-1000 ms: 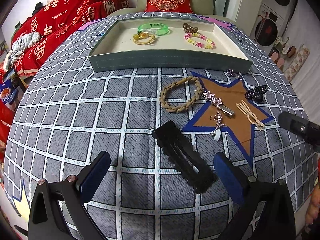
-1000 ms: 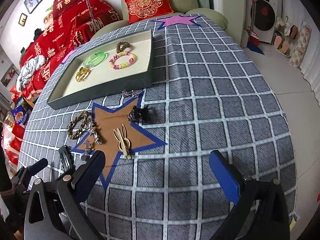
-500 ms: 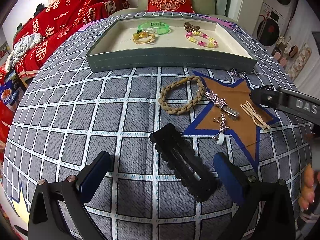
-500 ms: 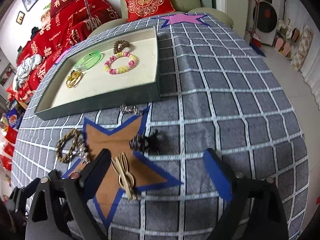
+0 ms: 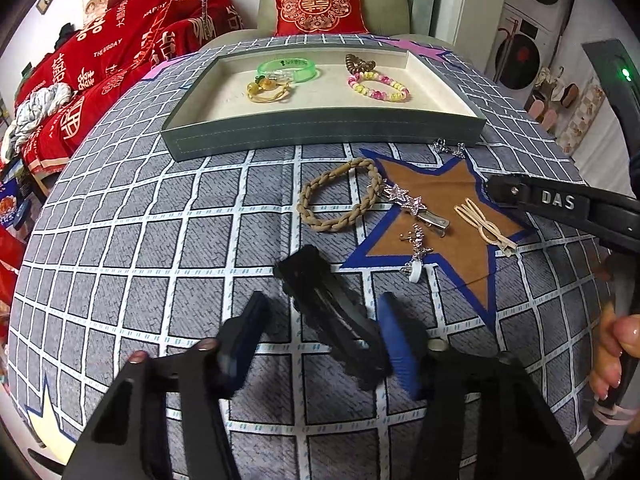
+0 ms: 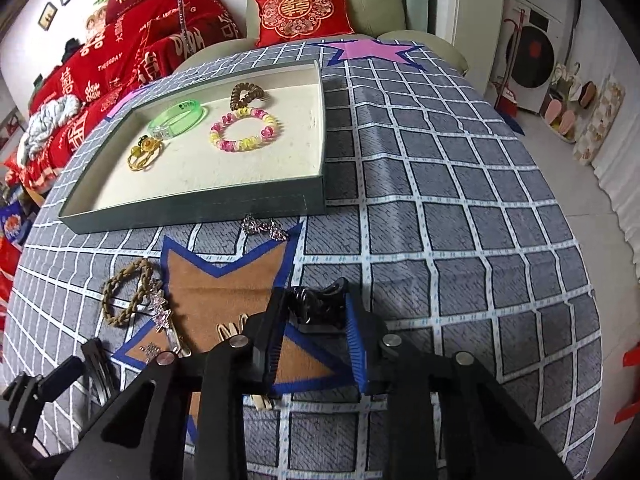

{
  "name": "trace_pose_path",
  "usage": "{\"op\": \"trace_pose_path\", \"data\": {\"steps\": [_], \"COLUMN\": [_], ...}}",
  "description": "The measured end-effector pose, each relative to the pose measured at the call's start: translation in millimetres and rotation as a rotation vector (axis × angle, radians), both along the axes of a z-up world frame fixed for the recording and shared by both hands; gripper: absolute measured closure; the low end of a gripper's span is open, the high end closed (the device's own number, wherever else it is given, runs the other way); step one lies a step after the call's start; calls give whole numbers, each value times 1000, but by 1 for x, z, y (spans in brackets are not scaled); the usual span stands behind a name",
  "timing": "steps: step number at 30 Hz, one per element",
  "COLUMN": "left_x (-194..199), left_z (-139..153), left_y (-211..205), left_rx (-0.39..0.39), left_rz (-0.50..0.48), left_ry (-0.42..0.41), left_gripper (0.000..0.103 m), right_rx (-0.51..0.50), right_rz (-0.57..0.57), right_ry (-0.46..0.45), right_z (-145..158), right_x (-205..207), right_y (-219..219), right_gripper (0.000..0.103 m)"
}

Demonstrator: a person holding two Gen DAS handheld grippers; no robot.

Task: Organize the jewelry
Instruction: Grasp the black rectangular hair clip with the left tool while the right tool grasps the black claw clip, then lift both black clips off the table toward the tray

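Left gripper (image 5: 320, 334): jaws have just been closing, now half apart, straddling the black lace-edged hair clip (image 5: 334, 316) flat on the checked cloth; right pad touching, left pad apart. Right gripper (image 6: 314, 334): jaws have just been closing, now narrow, pads against the glossy black claw clip (image 6: 318, 306) at the brown star's (image 6: 228, 280) edge. Green tray (image 6: 200, 204) lies beyond.
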State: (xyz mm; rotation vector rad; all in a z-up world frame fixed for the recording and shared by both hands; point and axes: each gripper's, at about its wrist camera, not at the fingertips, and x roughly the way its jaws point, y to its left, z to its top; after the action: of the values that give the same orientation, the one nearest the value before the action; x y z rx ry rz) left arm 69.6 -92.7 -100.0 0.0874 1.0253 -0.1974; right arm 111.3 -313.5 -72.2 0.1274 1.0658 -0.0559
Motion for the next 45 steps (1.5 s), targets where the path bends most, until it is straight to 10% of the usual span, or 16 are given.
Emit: {"op": "trace_pose_path", "data": {"steps": [5,19,21,36,38,39,40,45], "left_x": [-4,-12,-12,-13,-14,-14,-15,-11], "left_z": [2,19,25,30,30,31,32,31], "left_y": [7,30,33,38,38,39,40,38], "left_rx": [-15,-107,-115,-56,-46,-32,-24,13], "left_rz": [-10,-41,-46,-104,-122,-130,-127,-167], "left_ry": [-6,-41,-52,-83,-91,-105,-118,-168], "left_gripper": [64,66,91,90,74,22,0,0], "right_rx": [21,85,93,94,99,102,104,118], "right_rz": [-3,7,10,46,47,47,47,42], "right_ry": [1,-28,-33,-45,-47,-47,-47,-45], "right_z": [4,25,29,43,44,44,44,45], "right_x": [-13,-49,-52,-56,-57,-58,-58,-61], "right_y": [-4,-4,-3,9,10,10,9,8], "right_gripper": [77,77,77,77,77,77,77,77]}}
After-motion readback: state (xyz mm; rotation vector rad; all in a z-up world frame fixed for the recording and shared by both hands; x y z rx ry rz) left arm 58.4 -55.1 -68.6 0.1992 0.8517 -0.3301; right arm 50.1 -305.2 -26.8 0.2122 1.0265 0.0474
